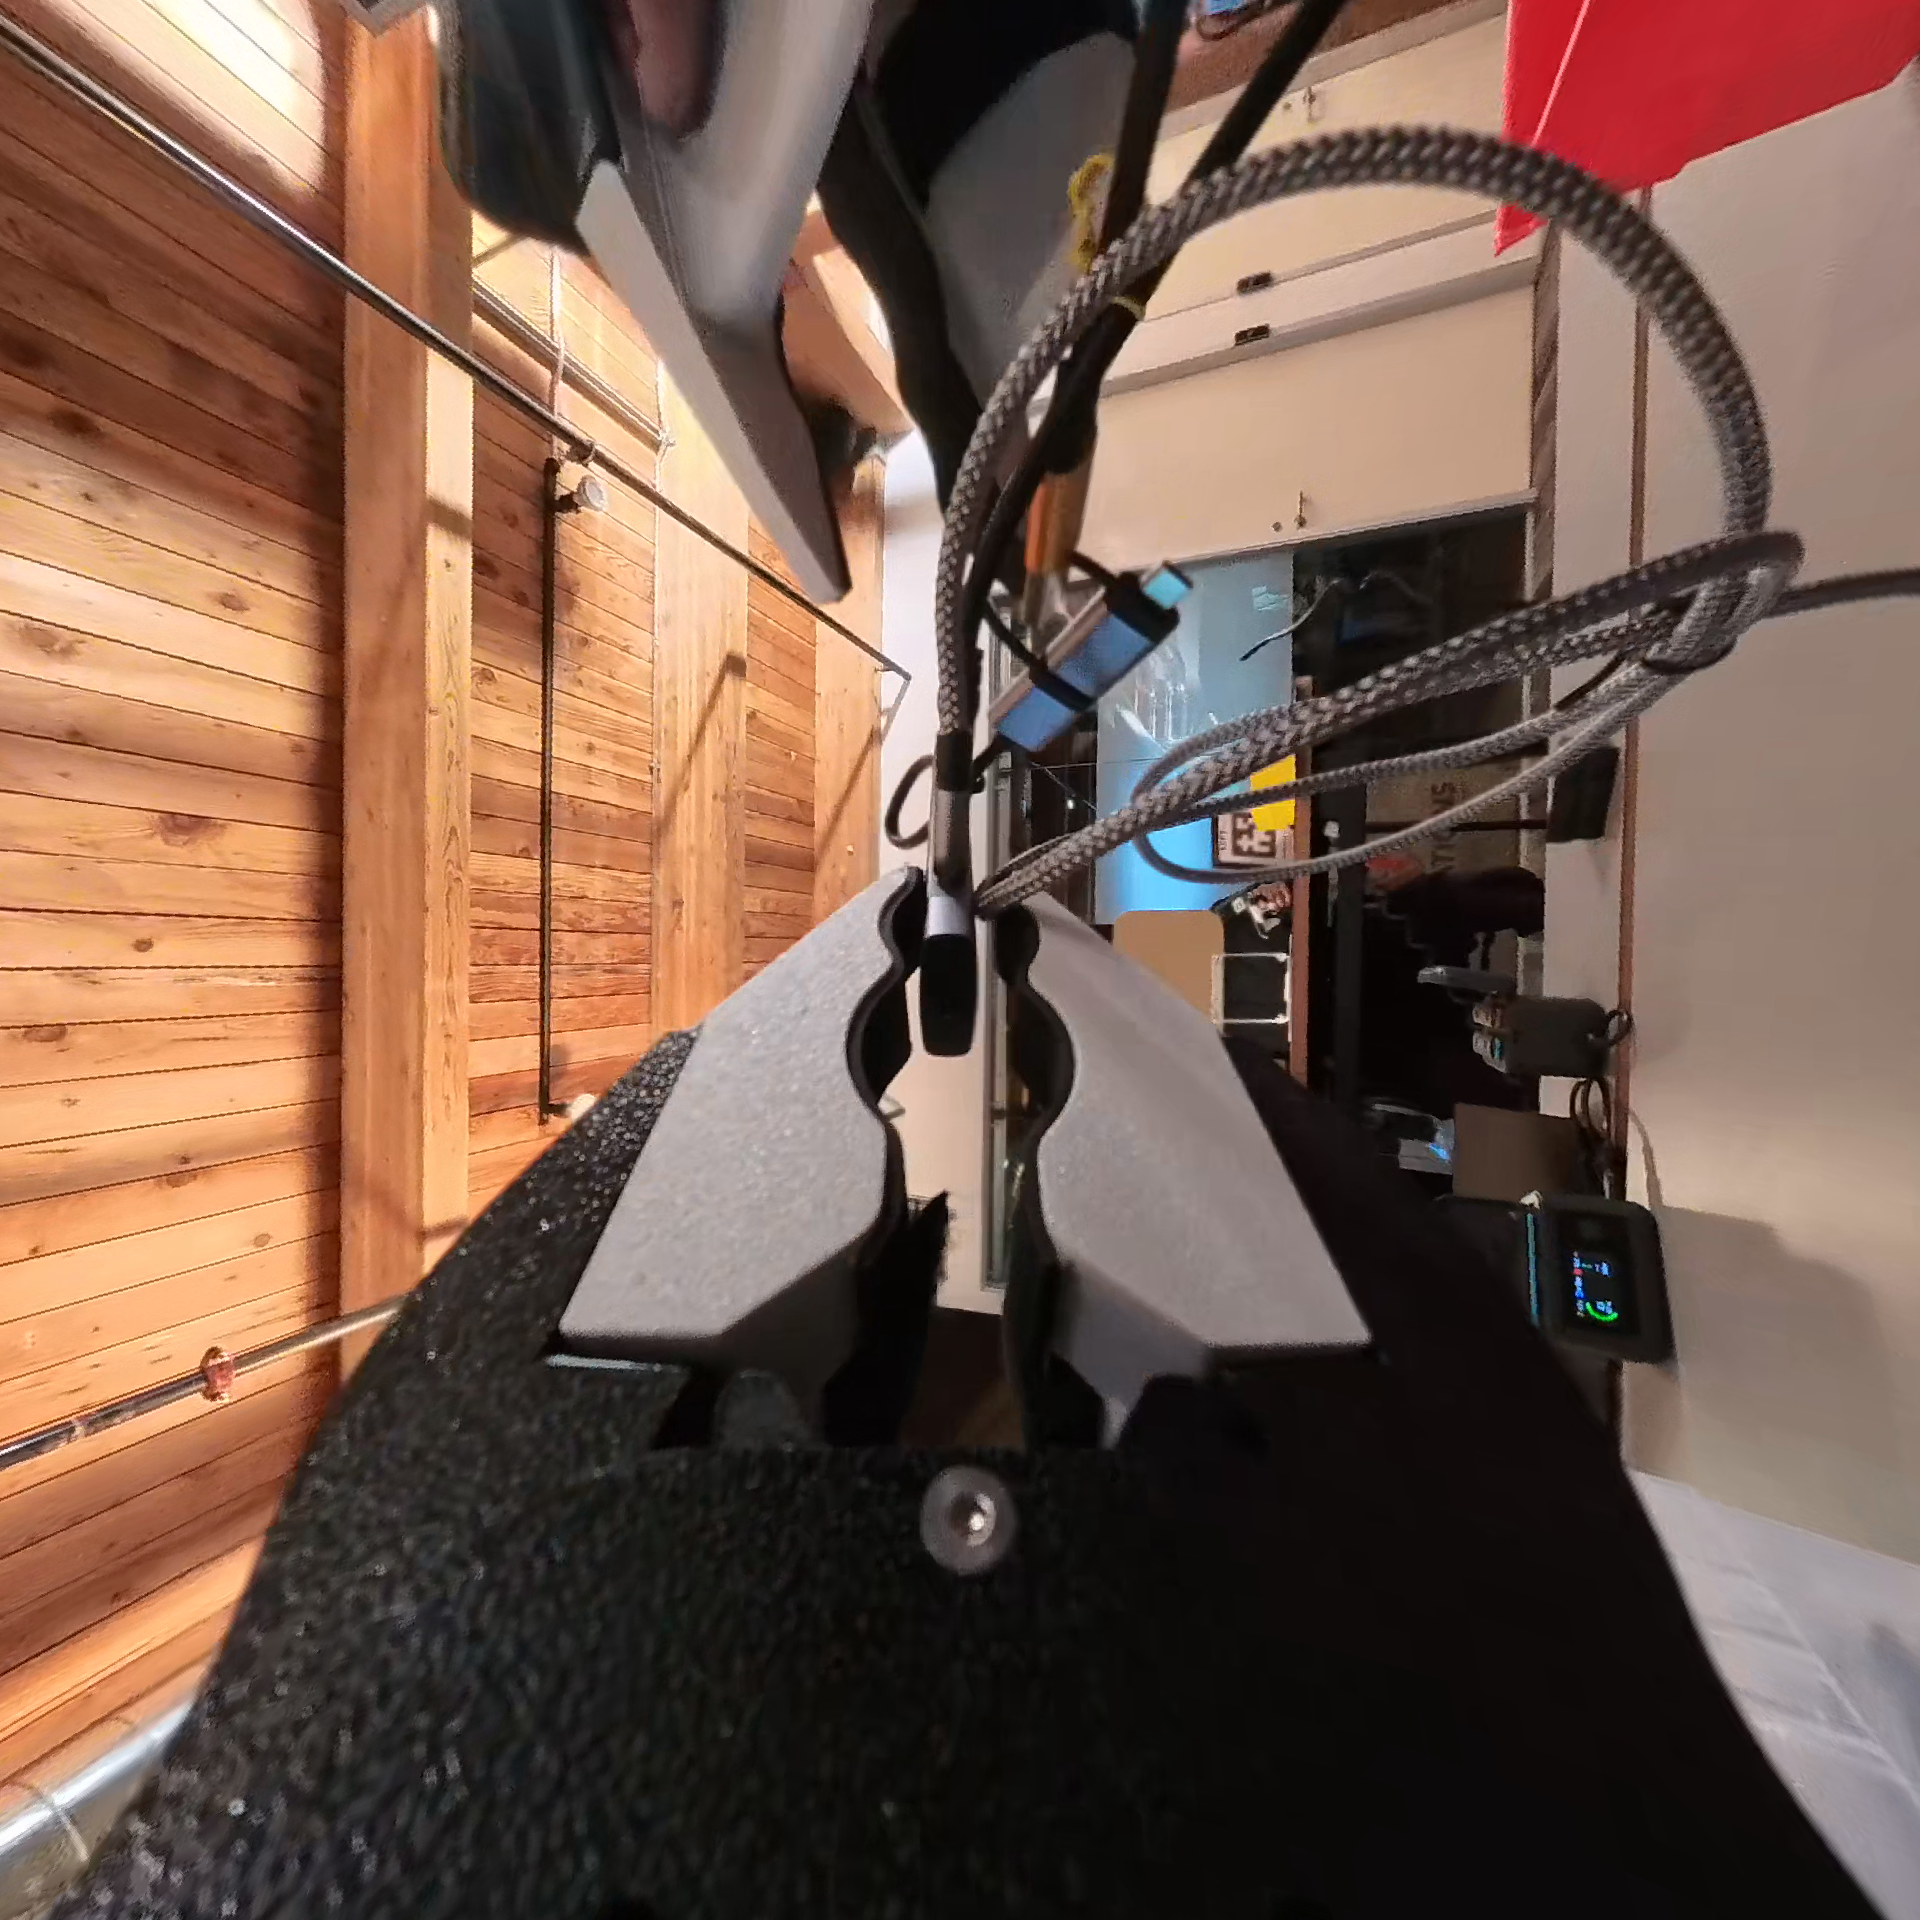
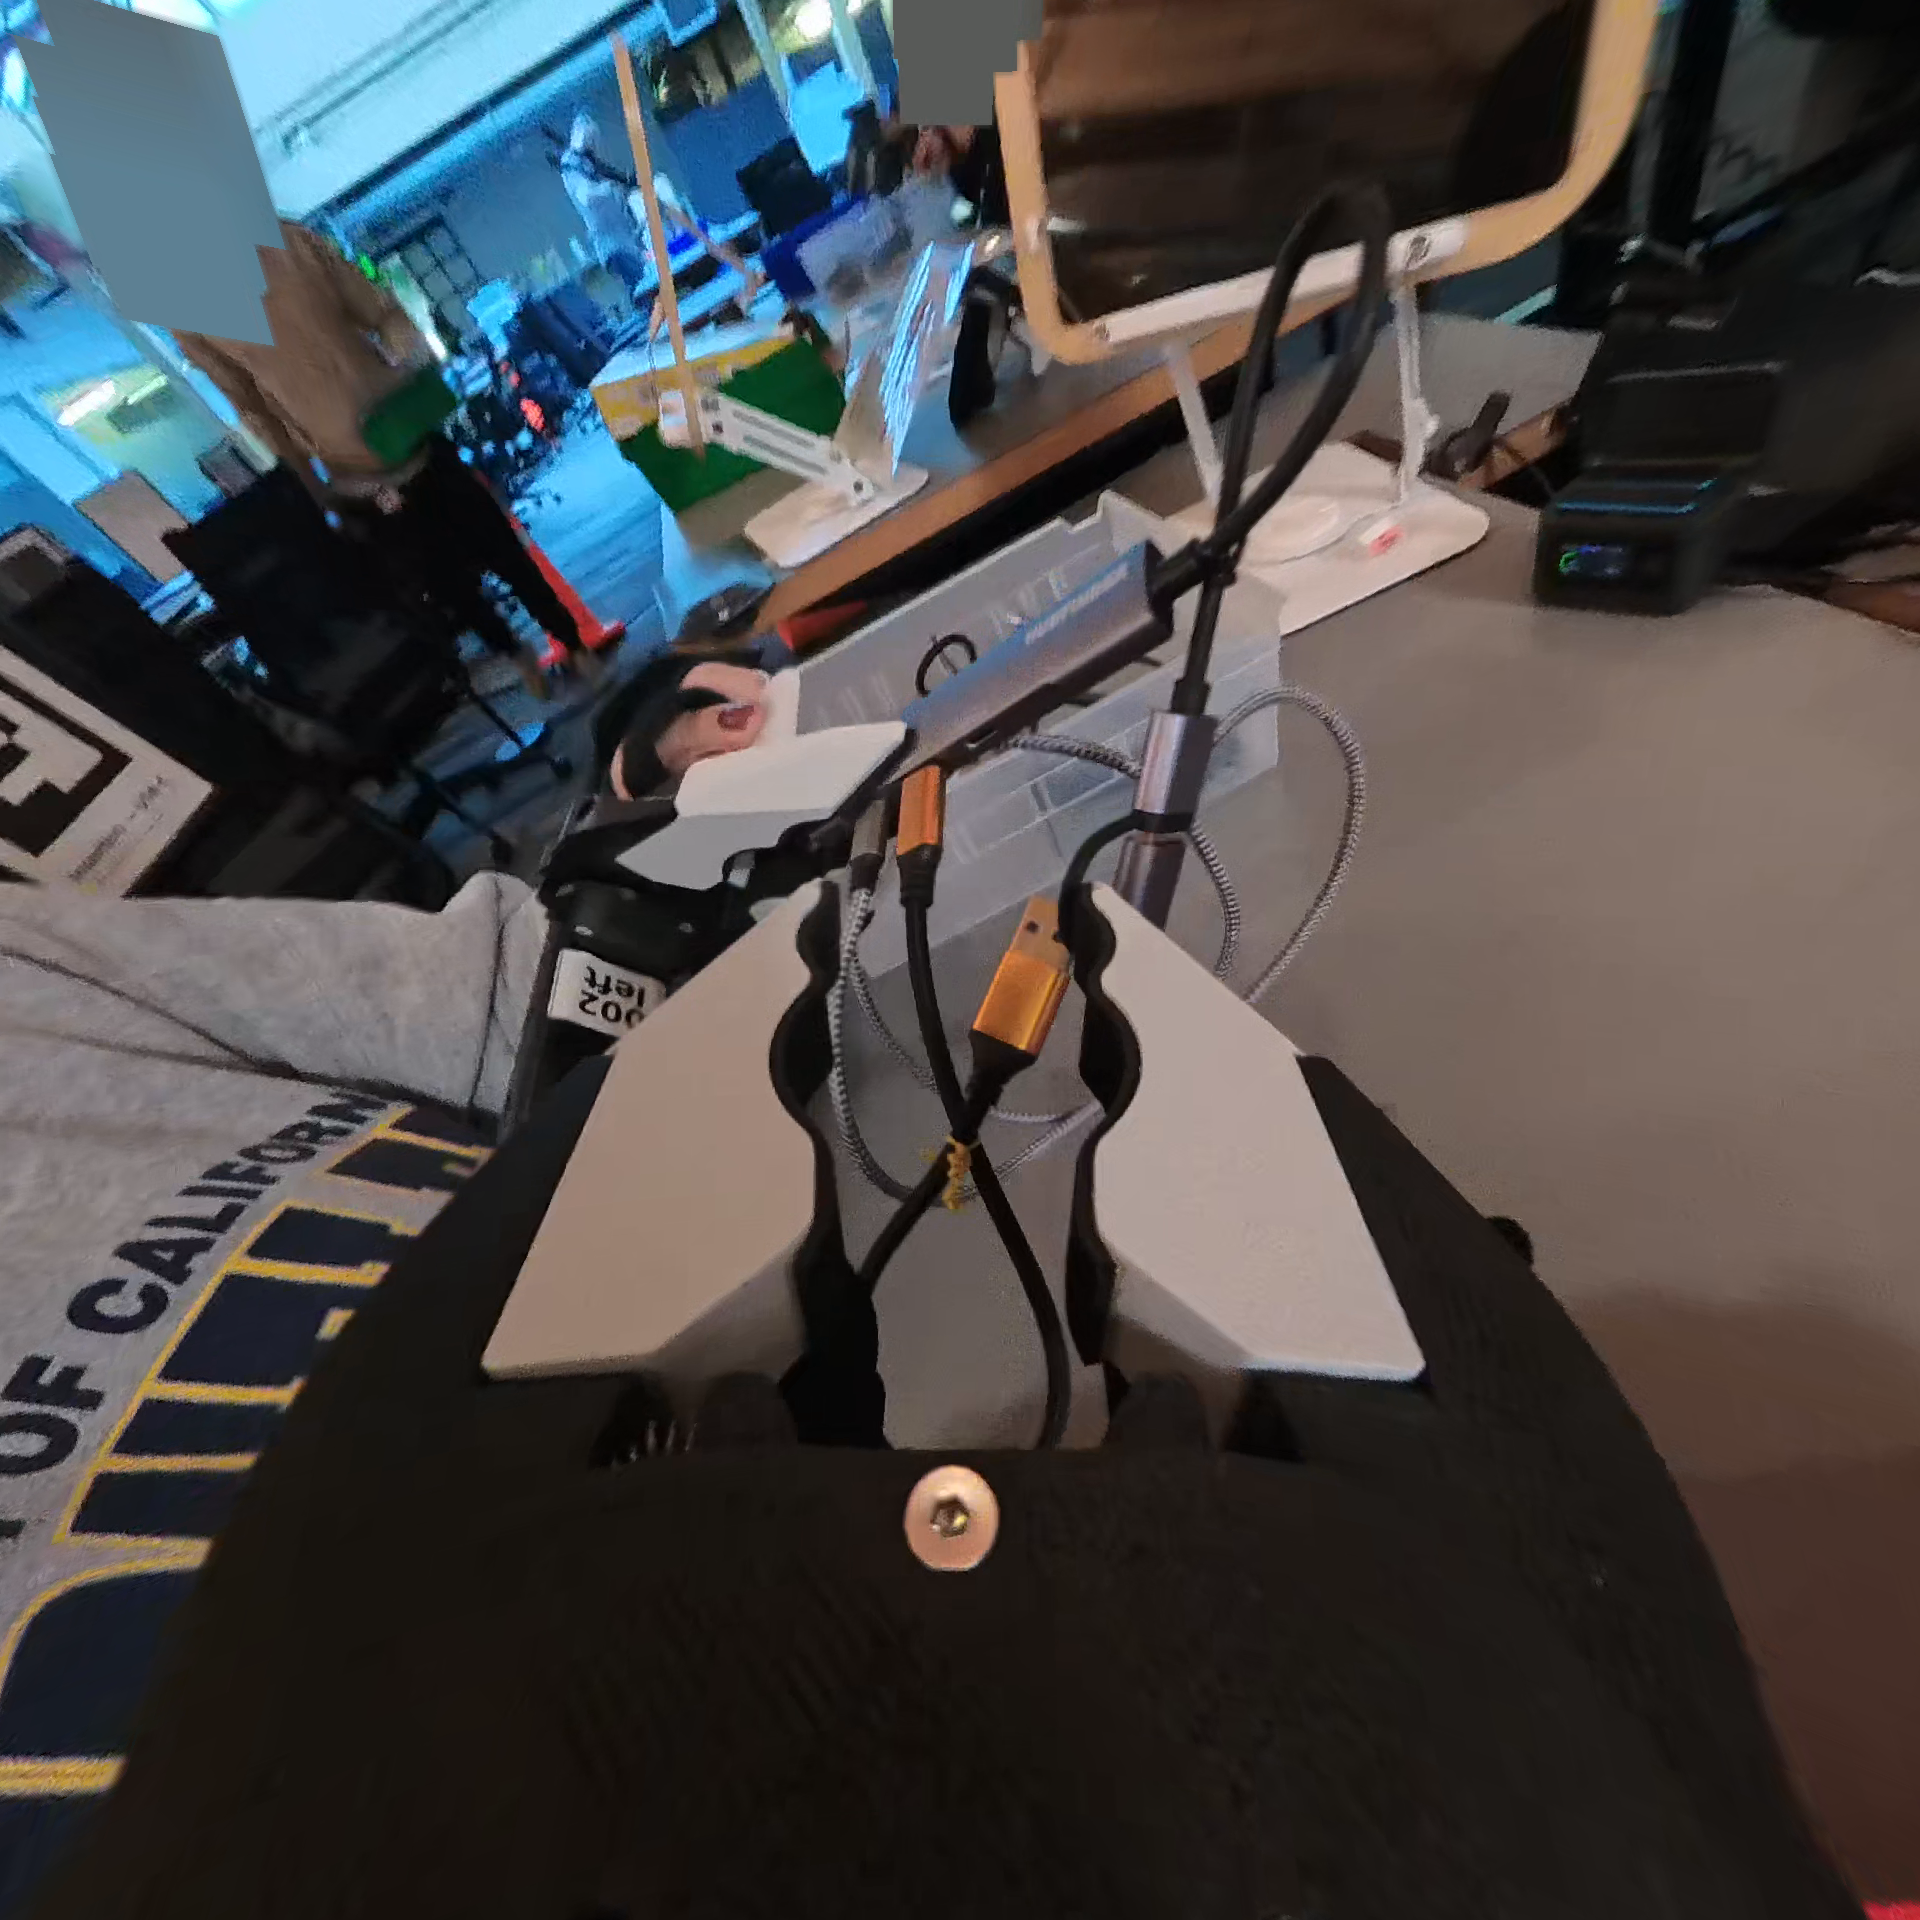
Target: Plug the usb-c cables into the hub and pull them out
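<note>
Above a grey table (image 2: 1558, 935), the right gripper (image 2: 961, 904) stands part open and grips nothing; the left gripper (image 1: 951, 914), its fingers nearly closed, appears to clamp the near end of the hub (image 2: 1049, 649), holding it clear of the table. A braided cable (image 2: 847, 997) and a black cable (image 2: 930, 1018) look seated in the hub's edge, so plugging in seems done and pulling out remains. A loose orange plug (image 2: 1023, 992) lies between the right fingers, beside one pad and unclamped.
</note>
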Motion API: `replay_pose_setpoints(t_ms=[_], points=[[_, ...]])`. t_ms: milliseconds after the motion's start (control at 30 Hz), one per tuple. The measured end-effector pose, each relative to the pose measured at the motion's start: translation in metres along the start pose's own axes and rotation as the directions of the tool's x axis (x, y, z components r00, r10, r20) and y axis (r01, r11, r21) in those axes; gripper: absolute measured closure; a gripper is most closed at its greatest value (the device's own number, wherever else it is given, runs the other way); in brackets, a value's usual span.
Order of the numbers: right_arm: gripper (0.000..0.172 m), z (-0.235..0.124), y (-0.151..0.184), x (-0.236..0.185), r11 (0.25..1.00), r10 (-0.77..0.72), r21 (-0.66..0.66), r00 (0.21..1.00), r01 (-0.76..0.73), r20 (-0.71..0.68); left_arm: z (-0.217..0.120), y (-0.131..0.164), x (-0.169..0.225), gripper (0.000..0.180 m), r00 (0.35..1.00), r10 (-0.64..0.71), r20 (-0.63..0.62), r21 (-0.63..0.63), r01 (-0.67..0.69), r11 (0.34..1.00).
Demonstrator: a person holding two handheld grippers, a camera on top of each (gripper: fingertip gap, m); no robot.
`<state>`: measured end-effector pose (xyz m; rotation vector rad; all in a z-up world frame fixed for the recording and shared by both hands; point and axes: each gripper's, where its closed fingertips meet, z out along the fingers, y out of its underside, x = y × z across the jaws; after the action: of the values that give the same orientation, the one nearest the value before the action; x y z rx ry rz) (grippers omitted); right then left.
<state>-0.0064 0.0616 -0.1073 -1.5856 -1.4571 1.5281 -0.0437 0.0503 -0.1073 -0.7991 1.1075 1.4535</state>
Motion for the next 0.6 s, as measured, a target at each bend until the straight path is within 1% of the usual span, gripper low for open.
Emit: replay_pose_setpoints(t_ms=[133, 200, 233, 267, 300, 333, 367, 400, 433, 467, 500, 533, 567, 600], points=[[0.130, 0.016, 0.012, -0.004, 0.996, 0.034, -0.086, 0.998, -0.029, 0.057, -0.003, -0.007, -0.001, 0.169, 0.999, 0.038, 0.021, 0.028, -0.038, 0.999], [0.131, 0.021, 0.015, -0.012, 0.991, 0.086, -0.111, 0.988, -0.072, 0.127, -0.004, -0.010, 0.000, 0.169, 0.999, 0.043, 0.022, 0.041, -0.044, 0.998], [0.141, 0.023, 0.015, -0.014, 0.990, 0.108, -0.110, 0.982, -0.092, 0.154, -0.004, -0.012, 0.001, 0.169, 0.999, 0.046, 0.025, 0.045, -0.047, 0.998], [0.160, 0.024, 0.013, -0.014, 0.991, 0.112, -0.095, 0.980, -0.097, 0.167, -0.005, -0.013, 0.001, 0.170, 0.999, 0.045, 0.024, 0.047, -0.046, 0.998], [0.165, 0.024, 0.012, -0.014, 0.992, 0.104, -0.085, 0.979, -0.091, 0.176, -0.006, -0.013, 0.002, 0.170, 0.999, 0.037, 0.024, 0.046, -0.038, 0.998], [0.165, 0.025, 0.014, -0.013, 0.993, 0.091, -0.087, 0.980, -0.077, 0.175, -0.006, -0.013, 0.005, 0.170, 1.000, 0.009, 0.008, 0.052, -0.010, 0.999], [0.165, 0.025, 0.017, -0.010, 0.994, 0.062, -0.093, 0.985, -0.048, 0.159, -0.007, -0.015, 0.010, 0.169, 0.999, -0.044, -0.030, 0.072, 0.046, 0.996], [0.166, 0.025, 0.020, -0.007, 0.996, 0.011, -0.094, 0.992, 0.001, 0.129, -0.009, -0.016, 0.017, 0.163, 0.989, -0.115, -0.092, 0.090, 0.124, 0.988], [0.166, 0.024, 0.021, -0.003, 0.993, -0.060, -0.091, 0.994, 0.069, 0.091, -0.011, -0.017, 0.026, 0.150, 0.962, -0.209, -0.175, 0.097, 0.228, 0.969], [0.166, 0.022, 0.023, -0.001, 0.985, -0.137, -0.094, 0.989, 0.142, 0.057, -0.015, -0.018, 0.036, 0.132, 0.906, -0.320, -0.277, 0.085, 0.355, 0.931], [0.167, 0.020, 0.024, 0.000, 0.970, -0.220, -0.100, 0.975, 0.222, 0.031, -0.019, -0.019, 0.046, 0.119, 0.813, -0.440, -0.381, 0.045, 0.491, 0.870], [0.167, 0.017, 0.025, -0.001, 0.946, -0.306, -0.106, 0.952, 0.305, 0.014, -0.024, -0.020, 0.053, 0.106, 0.692, -0.549, -0.468, -0.014, 0.615, 0.788], [0.167, 0.016, 0.026, -0.002, 0.916, -0.385, -0.120, 0.923, 0.382, -0.006, -0.028, -0.022, 0.057, 0.100, 0.557, -0.634, -0.536, -0.078, 0.716, 0.694], [0.167, 0.016, 0.028, -0.003, 0.877, -0.467, -0.139, 0.884, 0.460, -0.021, -0.031, -0.025, 0.057, 0.102, 0.415, -0.693, -0.589, -0.138, 0.794, 0.592]])
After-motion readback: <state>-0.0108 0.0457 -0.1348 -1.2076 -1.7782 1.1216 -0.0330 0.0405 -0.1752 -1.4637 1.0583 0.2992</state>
